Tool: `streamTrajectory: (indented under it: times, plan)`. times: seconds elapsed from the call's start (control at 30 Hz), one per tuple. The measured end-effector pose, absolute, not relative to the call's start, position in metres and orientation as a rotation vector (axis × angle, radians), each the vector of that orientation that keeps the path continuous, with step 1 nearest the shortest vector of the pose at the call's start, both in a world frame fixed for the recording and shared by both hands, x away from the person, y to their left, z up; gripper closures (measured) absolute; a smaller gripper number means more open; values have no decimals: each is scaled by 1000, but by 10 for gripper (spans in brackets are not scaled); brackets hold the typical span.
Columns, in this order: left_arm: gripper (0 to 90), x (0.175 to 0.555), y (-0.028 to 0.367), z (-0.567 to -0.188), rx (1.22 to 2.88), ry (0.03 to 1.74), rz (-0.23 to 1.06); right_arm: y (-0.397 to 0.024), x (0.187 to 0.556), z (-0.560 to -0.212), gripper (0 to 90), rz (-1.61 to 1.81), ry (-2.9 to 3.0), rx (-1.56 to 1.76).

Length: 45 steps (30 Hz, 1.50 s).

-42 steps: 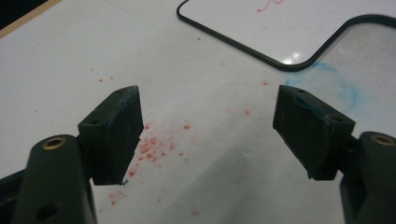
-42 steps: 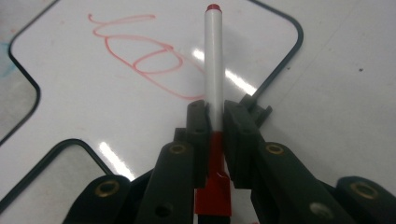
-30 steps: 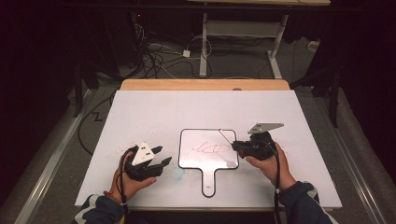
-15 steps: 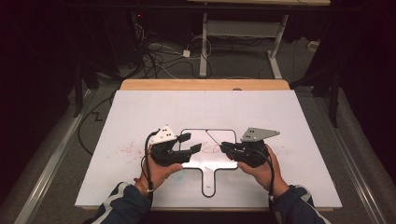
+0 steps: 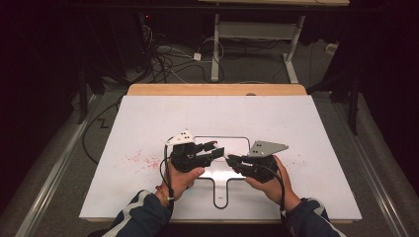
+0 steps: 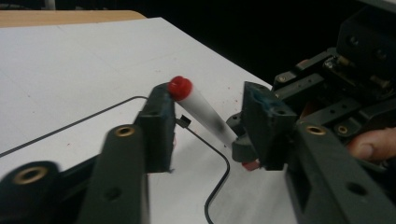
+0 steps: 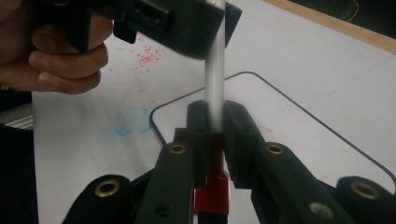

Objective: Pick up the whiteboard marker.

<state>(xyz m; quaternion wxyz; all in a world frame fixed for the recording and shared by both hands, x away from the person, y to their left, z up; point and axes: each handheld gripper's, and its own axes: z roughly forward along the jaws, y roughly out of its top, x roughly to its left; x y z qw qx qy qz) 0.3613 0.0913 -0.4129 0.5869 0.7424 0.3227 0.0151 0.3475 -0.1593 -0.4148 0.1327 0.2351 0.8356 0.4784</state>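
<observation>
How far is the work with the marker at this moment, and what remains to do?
Done: the right gripper is shut on the marker, above the whiteboard. In hand: the left gripper has come to the marker's red end; its jaws have just been closing around it, and one already touches it. Left, probably: gripping that end fully, perhaps to pull a cap off; whether it is a cap I cannot tell.
</observation>
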Motion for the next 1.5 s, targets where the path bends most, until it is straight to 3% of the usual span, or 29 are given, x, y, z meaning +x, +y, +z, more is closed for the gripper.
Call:
streamTrajectory:
  times: [0.1, 0.4, 0.6, 0.7, 0.8, 1.13, 1.17, 1.3, 1.5]
  plan:
    - [675, 363, 93, -413, 1719, 747, 20, -158, 347, -415, 820, 1381, 2427, 672]
    - [775, 362, 87, -413, 1708, 703, -23, -153, 348, -418, 818, 1340, 2442, 666]
    - [780, 361, 84, -410, 1722, 692, 4, -152, 349, -418, 812, 1340, 2440, 656]
    - [780, 358, 79, -409, 1749, 685, 30, -151, 349, -417, 762, 1350, 2431, 656]
    - [780, 354, 75, -408, 1787, 682, 90, -149, 349, -417, 812, 1346, 2426, 660]
    - [775, 351, 72, -405, 1807, 682, 159, -146, 349, -417, 820, 1334, 2393, 661]
    - [769, 351, 72, -404, 1811, 682, 173, -146, 349, -418, 820, 1328, 2389, 658]
    - [596, 347, 75, -401, 1826, 690, 235, -148, 350, -418, 820, 1320, 2377, 650]
    - [387, 334, 93, -392, 1881, 648, 448, -156, 353, -419, 820, 1336, 2351, 684]
